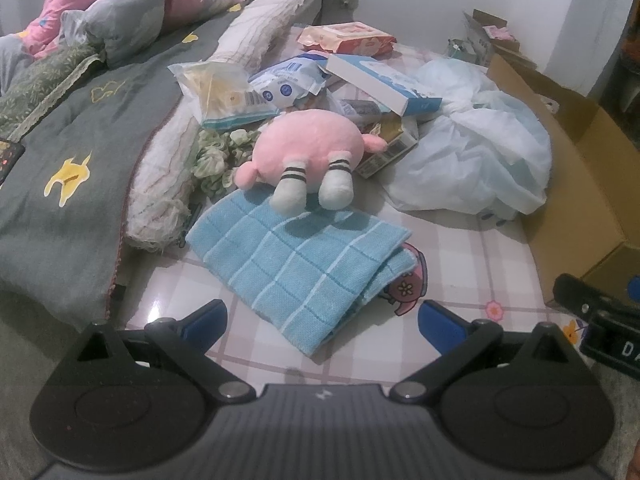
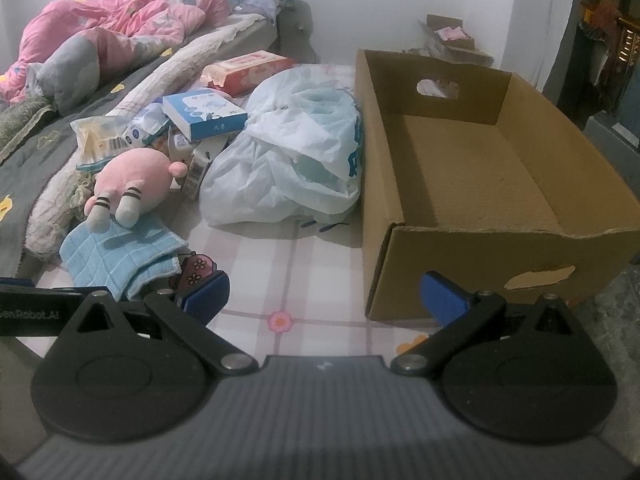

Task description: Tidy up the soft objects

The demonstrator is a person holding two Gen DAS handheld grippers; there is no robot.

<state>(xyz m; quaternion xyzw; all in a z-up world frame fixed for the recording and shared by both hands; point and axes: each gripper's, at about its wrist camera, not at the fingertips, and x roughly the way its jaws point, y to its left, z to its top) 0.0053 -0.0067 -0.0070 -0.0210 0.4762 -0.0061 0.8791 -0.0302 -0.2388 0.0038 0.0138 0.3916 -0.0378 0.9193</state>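
Both grippers hang wide open and empty over the near edge of a plaid, flower-printed surface (image 2: 304, 264) — the left gripper (image 1: 322, 322) points at a folded light-blue checked towel (image 1: 296, 264), the right gripper (image 2: 324, 294) at the gap between that towel and an open brown cardboard box (image 2: 472, 184) on the right. The box holds nothing that can be seen. A round pink plush toy with striped white legs (image 1: 308, 148) lies just beyond the towel, its legs resting on the towel's far edge. Right of the toy sits a crumpled white plastic bag (image 2: 288, 152), touching the box's left wall. Behind the toy — a jumble of packets and a white-and-blue flat box (image 1: 380, 80). Along the left runs a bed with a grey quilt (image 1: 72, 152), and a pink quilt (image 2: 120, 20) is heaped at its far end
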